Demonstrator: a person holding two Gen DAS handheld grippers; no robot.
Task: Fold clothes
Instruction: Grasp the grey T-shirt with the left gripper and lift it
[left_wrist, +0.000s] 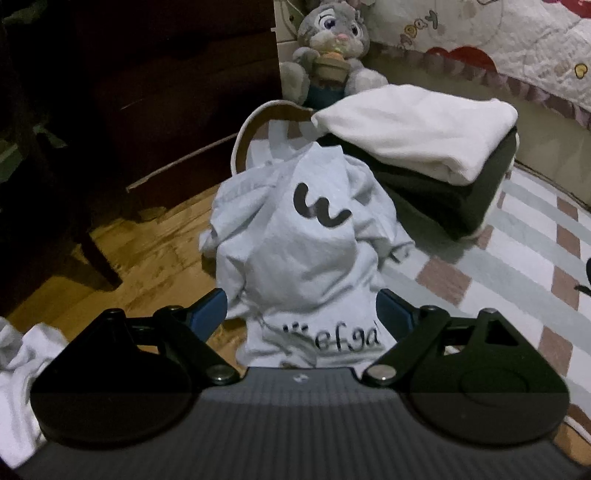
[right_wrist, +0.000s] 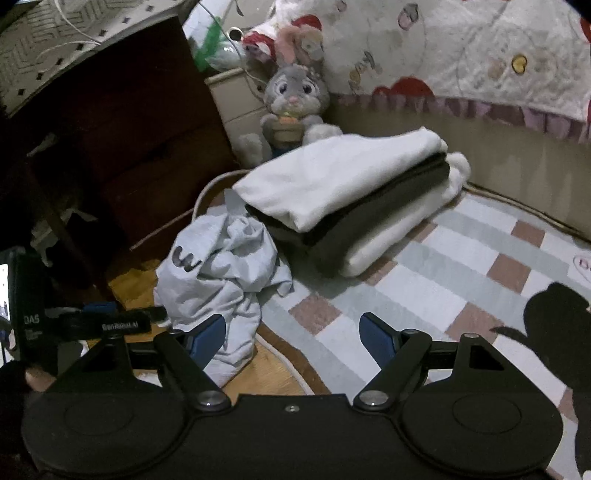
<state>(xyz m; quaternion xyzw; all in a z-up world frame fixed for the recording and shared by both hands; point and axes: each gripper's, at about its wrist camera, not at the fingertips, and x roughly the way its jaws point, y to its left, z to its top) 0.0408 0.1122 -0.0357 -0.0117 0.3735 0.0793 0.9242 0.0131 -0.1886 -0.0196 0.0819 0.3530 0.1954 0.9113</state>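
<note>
The left tool has its fingers spread around a crumpled pale grey shirt, bunched at the left edge of the checked rug, partly on wooden floor. A folded stack of clothes lies just beyond. The right tool hangs spread, empty, over the rug.

Dim room. Wooden floor on the left, checked rug covering the rest. Dark wood cabinet at back left, pale drawer unit beside it, bed with patterned quilt behind.
</note>
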